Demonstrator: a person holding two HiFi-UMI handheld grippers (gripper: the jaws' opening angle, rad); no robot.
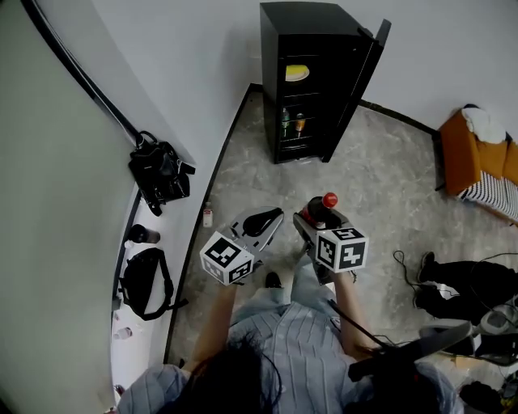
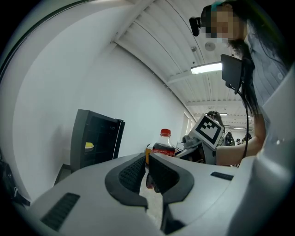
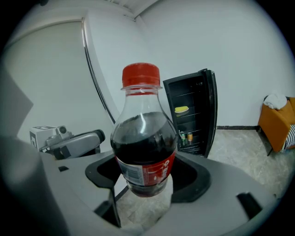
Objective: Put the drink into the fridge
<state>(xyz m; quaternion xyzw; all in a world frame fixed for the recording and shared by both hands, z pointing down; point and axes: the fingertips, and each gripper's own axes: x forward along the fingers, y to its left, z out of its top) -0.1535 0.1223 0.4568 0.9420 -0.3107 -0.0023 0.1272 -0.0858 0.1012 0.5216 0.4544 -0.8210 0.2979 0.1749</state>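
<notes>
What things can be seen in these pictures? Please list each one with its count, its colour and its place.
fridge: one, black, door open, by the far wall
yellow item: one, yellow, on the fridge's top shelf
small bottles: two, one greenish and one orange, on a lower fridge shelf
cola bottle: one, dark drink with red cap and red label, upright in the right claw
bags: two, black, along the left wall
floor bottle: one, pale, on the floor near the left wall
seat: one, orange, at the right edge
left claw: one, grey, shut, nothing in it
right claw: one, grey, shut on the cola bottle
</notes>
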